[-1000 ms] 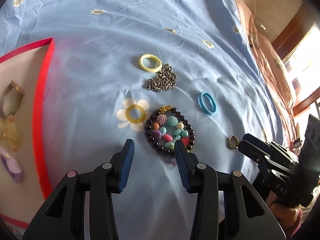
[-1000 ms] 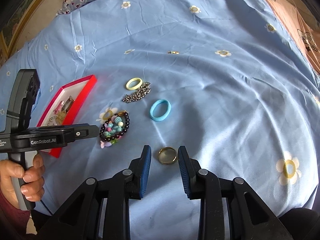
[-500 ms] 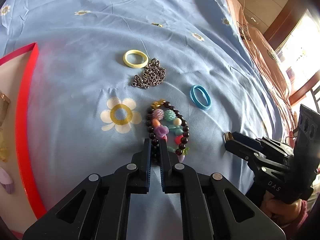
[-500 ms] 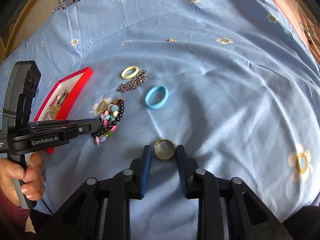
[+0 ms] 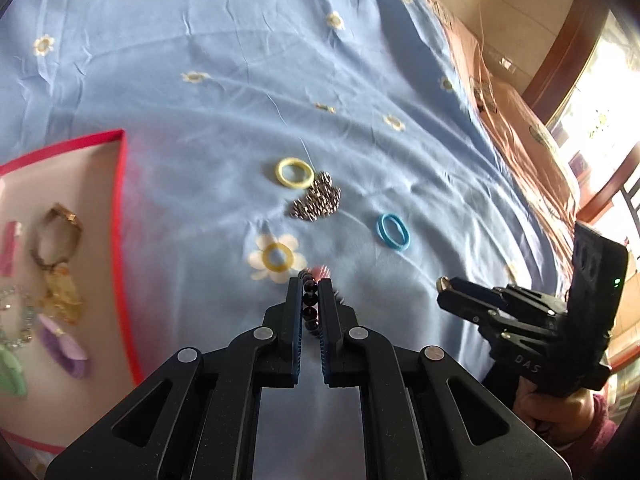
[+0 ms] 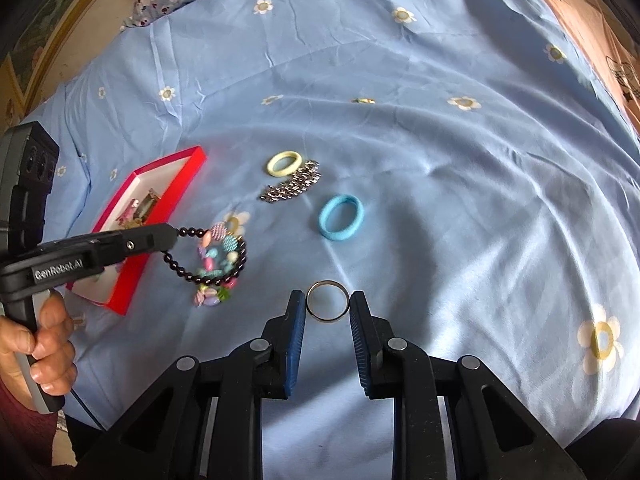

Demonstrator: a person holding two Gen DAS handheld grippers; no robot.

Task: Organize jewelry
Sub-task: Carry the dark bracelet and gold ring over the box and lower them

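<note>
L gripper (image 6: 176, 236) has just shut on the bracelet (image 6: 218, 258) & lifted it off the bed (image 6: 460, 208); box (image 6: 120, 300) is likely next; R gripper (image 6: 326, 304) pinches the ring (image 6: 327, 301), just above the bed.

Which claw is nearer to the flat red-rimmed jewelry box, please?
Left. The left claw, holding the dark beaded bracelet, hangs beside the box; the right claw grips a metal ring farther away.

Left gripper (image 5: 309, 294) angled downward, jaws clamped on a beaded bracelet (image 6: 216, 254); right gripper (image 6: 327, 305) likewise angled, jaws pinching a ring (image 6: 327, 301).
</note>
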